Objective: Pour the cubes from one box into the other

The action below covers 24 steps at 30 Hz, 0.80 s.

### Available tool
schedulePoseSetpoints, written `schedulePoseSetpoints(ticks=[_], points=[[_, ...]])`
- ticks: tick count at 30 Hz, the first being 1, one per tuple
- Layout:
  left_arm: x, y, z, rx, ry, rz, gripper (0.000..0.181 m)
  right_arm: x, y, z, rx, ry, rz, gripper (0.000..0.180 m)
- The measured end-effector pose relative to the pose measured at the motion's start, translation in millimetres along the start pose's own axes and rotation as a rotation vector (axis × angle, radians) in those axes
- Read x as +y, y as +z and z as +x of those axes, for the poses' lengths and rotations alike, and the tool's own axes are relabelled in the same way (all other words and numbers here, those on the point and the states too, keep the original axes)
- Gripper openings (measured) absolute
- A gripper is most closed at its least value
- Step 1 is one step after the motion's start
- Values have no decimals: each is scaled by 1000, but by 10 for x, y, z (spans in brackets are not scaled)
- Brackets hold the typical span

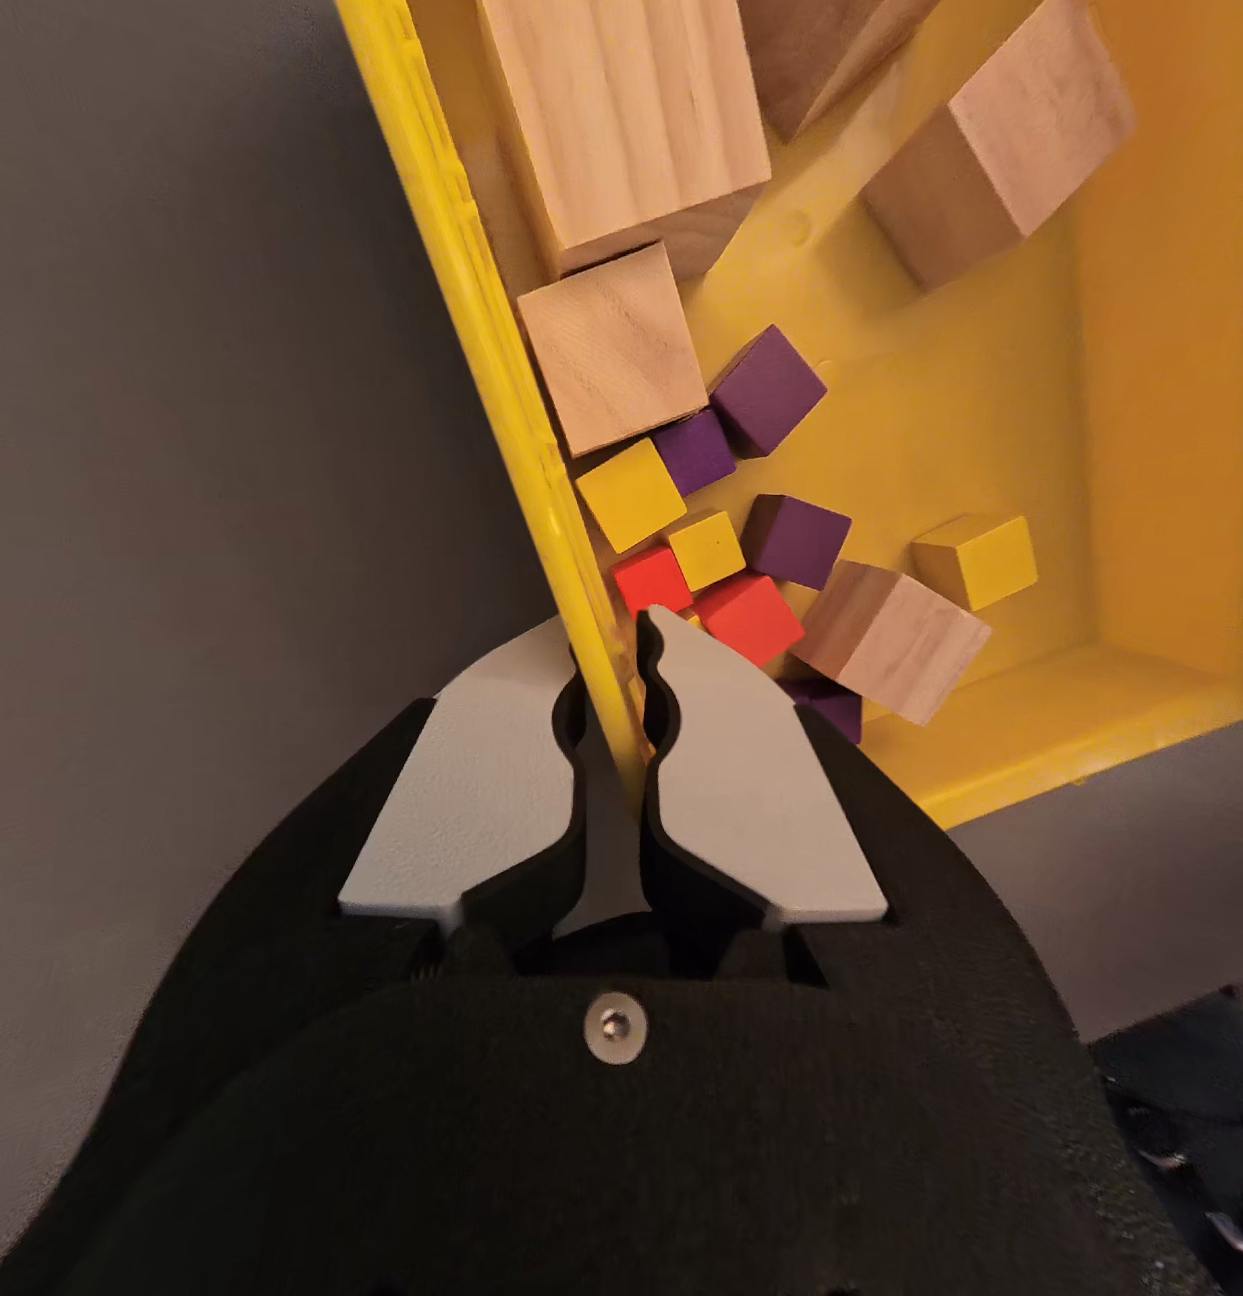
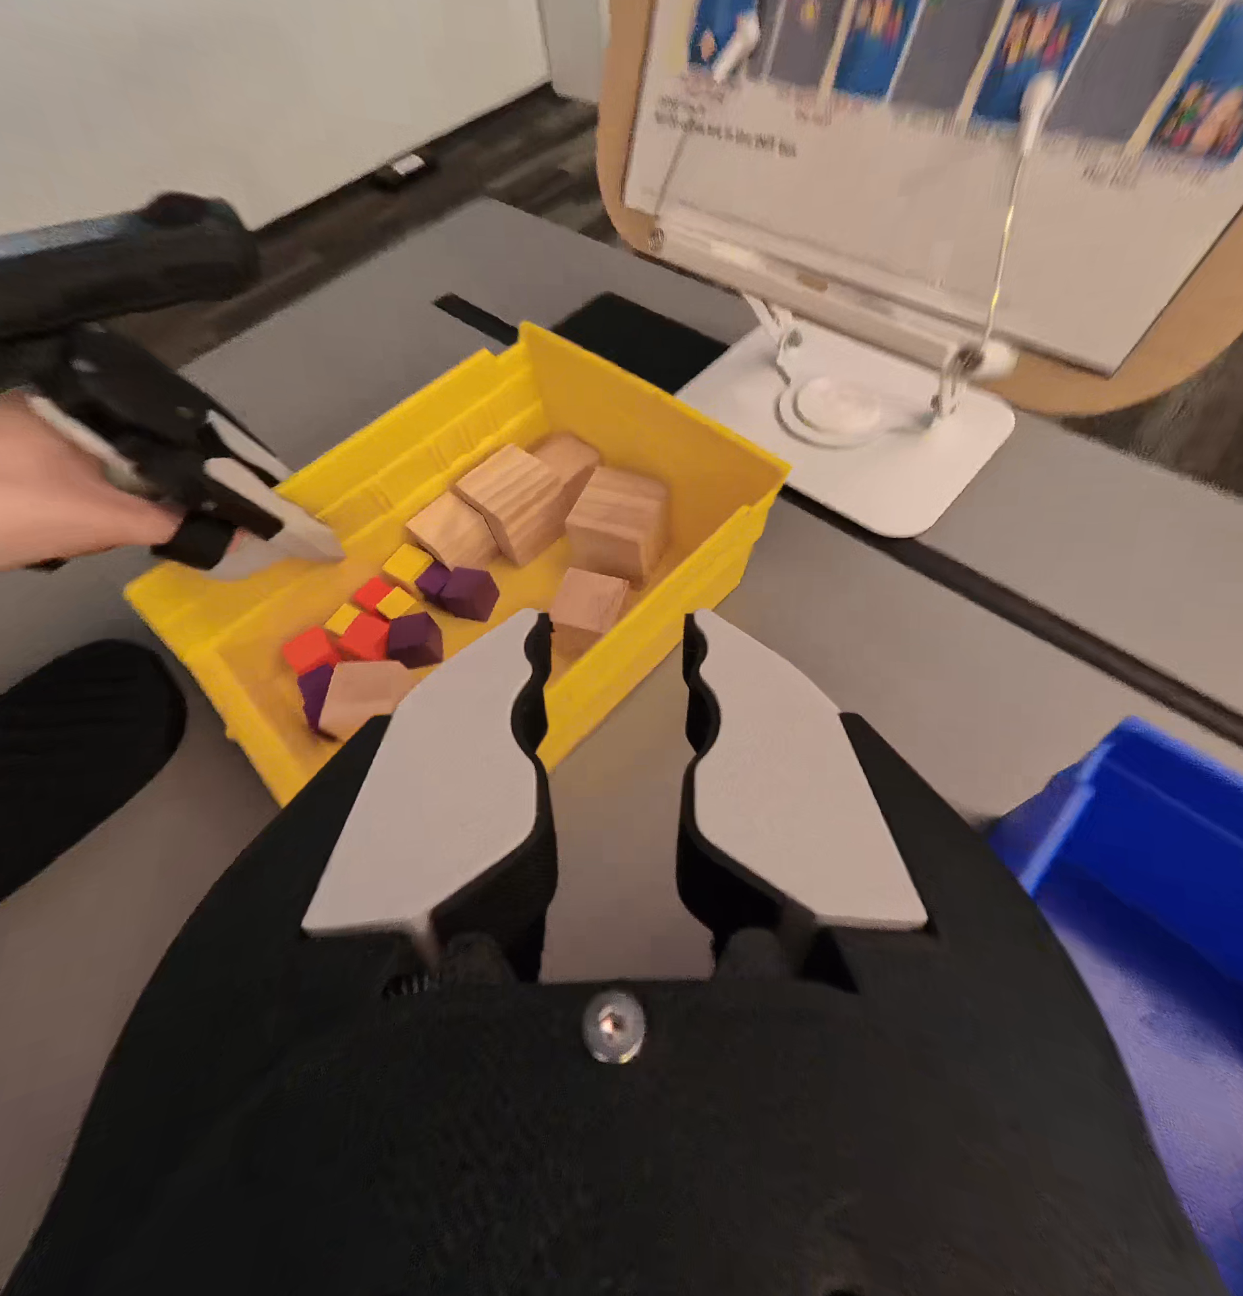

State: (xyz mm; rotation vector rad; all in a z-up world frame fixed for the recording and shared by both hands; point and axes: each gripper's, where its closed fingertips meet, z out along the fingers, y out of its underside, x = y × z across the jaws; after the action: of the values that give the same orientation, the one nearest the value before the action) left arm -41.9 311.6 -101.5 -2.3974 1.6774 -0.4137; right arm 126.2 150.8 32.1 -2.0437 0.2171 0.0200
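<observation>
My left gripper (image 1: pixel 608 673) is clamped on the long side wall of the yellow box (image 1: pixel 1165 421), one finger inside among the cubes (image 1: pixel 738 533), one outside. My right gripper (image 2: pixel 615 673) hangs with a wide gap between its fingers, holding nothing, just short of the yellow box's near long wall. The blue box (image 2: pixel 1130 841) sits to the right of the yellow box, apart from it, on the right gripper's side. The yellow box's long axis runs from near-left to far-right, so its far end does not point straight at the blue box. I judge the pour needs a lift and a swing rightward. Blur makes it hard to say whether the yellow box is already off the table (image 2: pixel 920 631).
</observation>
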Motion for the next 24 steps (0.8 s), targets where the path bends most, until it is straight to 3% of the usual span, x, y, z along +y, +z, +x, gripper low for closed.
schedulePoseSetpoints(ticks=[5,8,11,19,24], points=[[-229,-74,-64,-41,-83,128,43,405,484,139,100,111,-241,53],[-367,-103,-29,91,-243,151,61,620,669,173,102,212,-358,57],[-495,-96,7,189,-337,137,49,755,807,143,58,367,-441,54],[-531,15,-196,-65,-202,-42,33,908,946,16,90,523,-610,52],[-553,65,-75,-26,-226,-93,4,1089,994,-26,186,534,-750,35]])
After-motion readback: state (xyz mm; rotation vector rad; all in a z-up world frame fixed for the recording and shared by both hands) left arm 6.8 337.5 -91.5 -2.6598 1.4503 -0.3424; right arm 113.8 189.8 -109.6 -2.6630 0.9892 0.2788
